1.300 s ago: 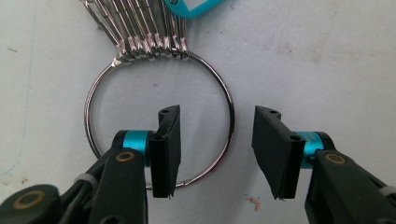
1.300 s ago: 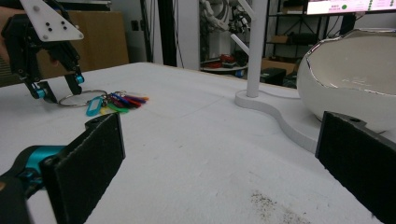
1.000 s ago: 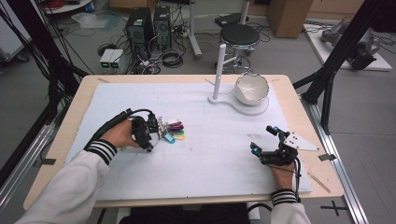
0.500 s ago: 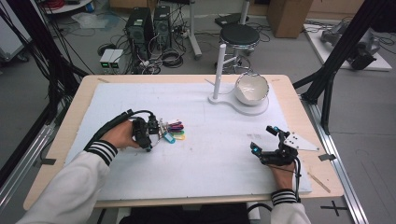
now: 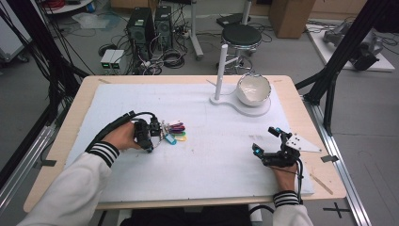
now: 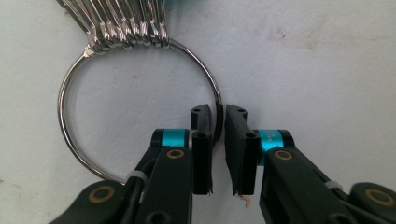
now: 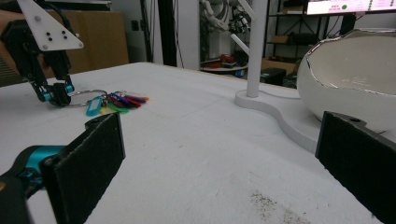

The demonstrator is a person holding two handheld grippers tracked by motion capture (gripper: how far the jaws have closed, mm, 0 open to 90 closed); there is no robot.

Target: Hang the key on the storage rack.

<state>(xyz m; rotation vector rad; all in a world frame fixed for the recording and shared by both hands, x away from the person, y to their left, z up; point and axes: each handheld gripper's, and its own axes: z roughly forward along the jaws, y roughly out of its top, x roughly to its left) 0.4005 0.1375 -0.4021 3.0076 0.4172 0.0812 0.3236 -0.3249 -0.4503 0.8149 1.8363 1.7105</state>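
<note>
Left tongs (image 6: 218, 122): I see them nearly closed on the wire of the key ring (image 6: 65, 116), pinching it at its right-hand arc; ring lies flat on the white mat (image 5: 211, 155).
Key ring: left part of the counter (image 5: 70, 108), at the tips of my left tongs (image 5: 151, 136) in the high view.
Tags: coloured bunch of key tags (image 5: 176, 132) fanned out just right of the ring, resting on the mat.
Right tongs (image 5: 266, 140): wide apart, nothing between them; hand (image 5: 284, 173) rests near the counter's right front edge, well apart from the ring.
Bowl: white bowl (image 5: 253, 89) on a white stand (image 5: 221, 70) at the far right.
</note>
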